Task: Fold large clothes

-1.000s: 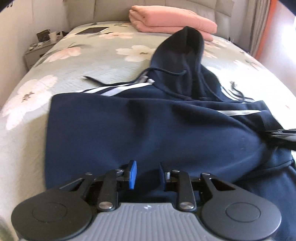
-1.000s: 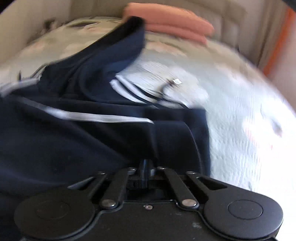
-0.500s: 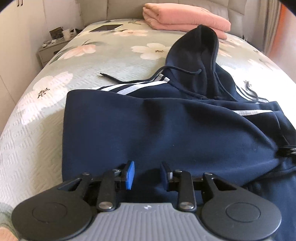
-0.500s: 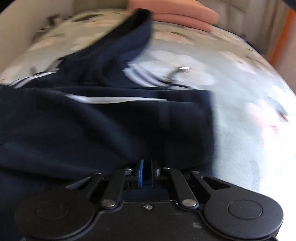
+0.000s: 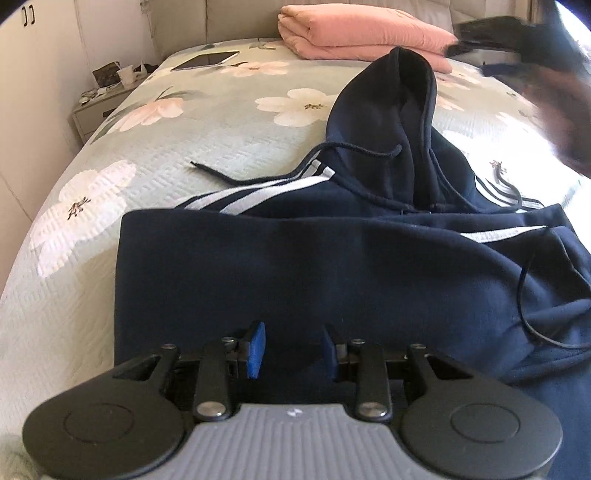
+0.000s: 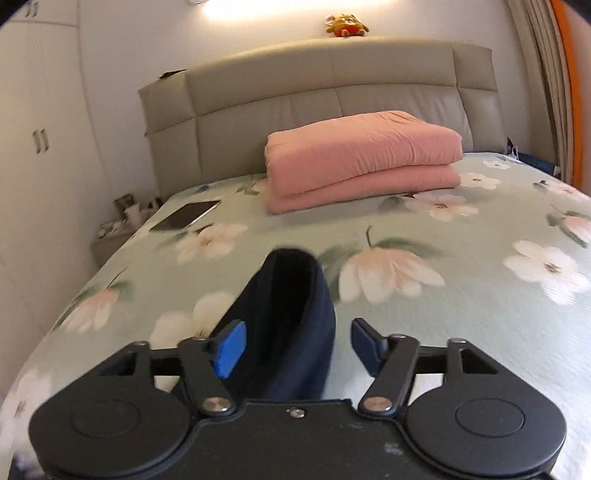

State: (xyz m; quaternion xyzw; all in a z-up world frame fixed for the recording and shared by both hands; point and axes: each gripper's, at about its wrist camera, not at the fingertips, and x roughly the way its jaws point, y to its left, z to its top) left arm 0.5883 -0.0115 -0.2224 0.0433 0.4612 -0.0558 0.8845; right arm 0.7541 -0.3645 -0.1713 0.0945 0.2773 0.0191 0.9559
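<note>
The hoodie (image 5: pixel 332 266) runs off the frame's right edge; the right gripper (image 5: pixel 491 33) is a blur top right.

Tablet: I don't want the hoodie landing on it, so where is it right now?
The tablet lies at the bed's far left corner, left of the folded pink blanket near the headboard, well beyond the navy hoodie.

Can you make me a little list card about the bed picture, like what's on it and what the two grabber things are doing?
garment: navy hoodie, partly folded, hood pointing at the headboard
surface: flowered bedspread
left gripper: open, over the hoodie's near edge
right gripper: open, the hood's tip between its fingers, not pinched
also on bed: folded pink blanket, tablet
on headboard: small plush toy
</note>
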